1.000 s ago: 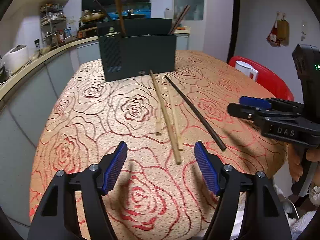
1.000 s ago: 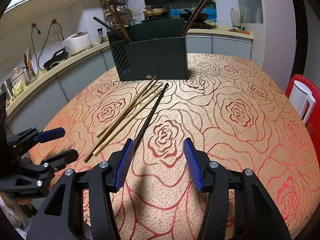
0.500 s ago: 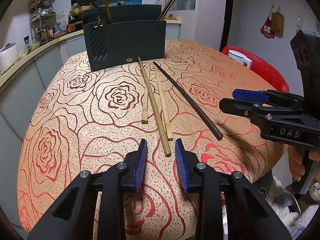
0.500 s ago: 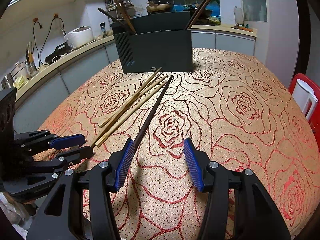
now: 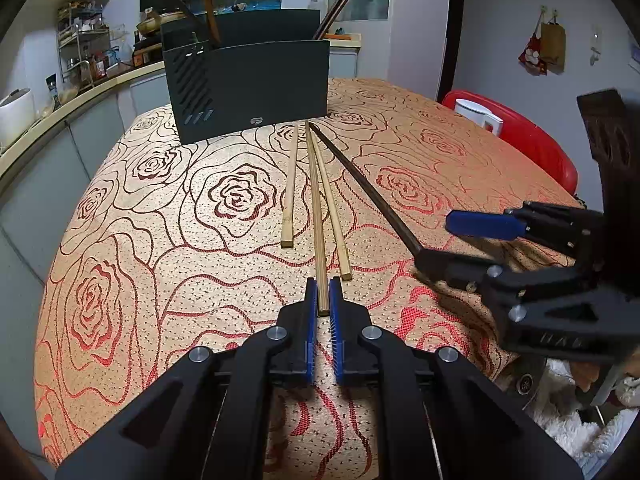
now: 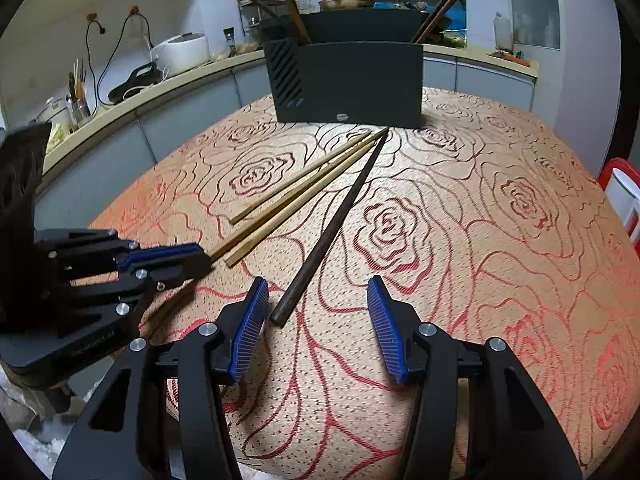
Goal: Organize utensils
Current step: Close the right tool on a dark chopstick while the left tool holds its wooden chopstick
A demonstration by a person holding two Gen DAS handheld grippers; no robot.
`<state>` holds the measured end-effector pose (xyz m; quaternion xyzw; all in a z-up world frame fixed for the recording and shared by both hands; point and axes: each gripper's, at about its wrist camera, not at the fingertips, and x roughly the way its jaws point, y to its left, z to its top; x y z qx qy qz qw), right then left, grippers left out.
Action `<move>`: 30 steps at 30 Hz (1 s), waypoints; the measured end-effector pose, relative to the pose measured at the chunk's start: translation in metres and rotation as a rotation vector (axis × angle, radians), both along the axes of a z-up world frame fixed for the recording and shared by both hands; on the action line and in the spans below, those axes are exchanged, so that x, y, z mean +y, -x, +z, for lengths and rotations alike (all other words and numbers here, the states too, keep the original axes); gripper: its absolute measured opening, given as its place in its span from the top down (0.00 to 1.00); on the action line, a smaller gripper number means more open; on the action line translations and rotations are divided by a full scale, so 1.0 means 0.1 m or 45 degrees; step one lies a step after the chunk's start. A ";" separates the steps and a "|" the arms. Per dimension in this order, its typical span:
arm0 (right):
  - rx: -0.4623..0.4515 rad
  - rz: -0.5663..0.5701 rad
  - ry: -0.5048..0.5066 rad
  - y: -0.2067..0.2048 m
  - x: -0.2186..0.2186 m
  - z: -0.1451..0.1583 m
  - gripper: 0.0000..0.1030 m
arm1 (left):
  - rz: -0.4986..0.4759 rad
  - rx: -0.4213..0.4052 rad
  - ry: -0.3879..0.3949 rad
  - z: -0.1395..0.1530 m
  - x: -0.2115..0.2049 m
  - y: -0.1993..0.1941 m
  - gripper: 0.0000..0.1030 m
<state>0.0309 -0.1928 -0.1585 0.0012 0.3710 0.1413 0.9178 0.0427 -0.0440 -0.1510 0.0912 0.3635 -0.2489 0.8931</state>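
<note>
1. Left gripper (image 5: 323, 294): a second ago its jaws were spread wide above the table, half a second ago half-closed; now they pinch the near end of the middle bamboo chopstick (image 5: 316, 216). The stick looks seated between the blue pads (image 5: 309, 320), and the rest of it lies flat on the rose-print tablecloth (image 5: 120, 280).
2. Right gripper (image 6: 316, 320): jaws spread wide, as in both earlier frames, but it has closed in on the dark chopstick (image 6: 336, 224). The near tip now sits just inside the left pad, off-centre in the gap. Nothing gripped.
3. Two more bamboo chopsticks flank the pinched one: a shorter-looking one to its left (image 5: 290, 188), another just to its right (image 5: 334, 208). Neither has moved.
4. Dark utensil holder (image 5: 248, 80) stands at the far side of the table, well apart from both grippers. A few utensils already stand in it; can't tell which compartments.
5. Reading: left side has gone from approach to grasp, so lift and carry to the holder should be next. Right side is pre-grasp and likely needs to centre on the dark stick before closing.
6. Risk: grip is at the extreme end of a long stick, so it may droop or pivot on lift. The right-hand neighbour lies close and could get dragged.
</note>
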 end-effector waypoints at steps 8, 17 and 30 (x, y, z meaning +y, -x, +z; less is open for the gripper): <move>-0.019 0.001 0.039 0.02 0.05 0.00 0.54 | -0.009 0.018 0.021 0.00 0.00 0.01 0.94; -0.003 -0.056 0.067 -0.03 -0.07 0.01 0.68 | -0.036 0.042 0.046 0.00 -0.05 0.04 0.94; -0.011 -0.110 0.098 -0.03 -0.21 0.00 0.83 | -0.053 0.088 0.099 -0.01 -0.17 0.04 0.94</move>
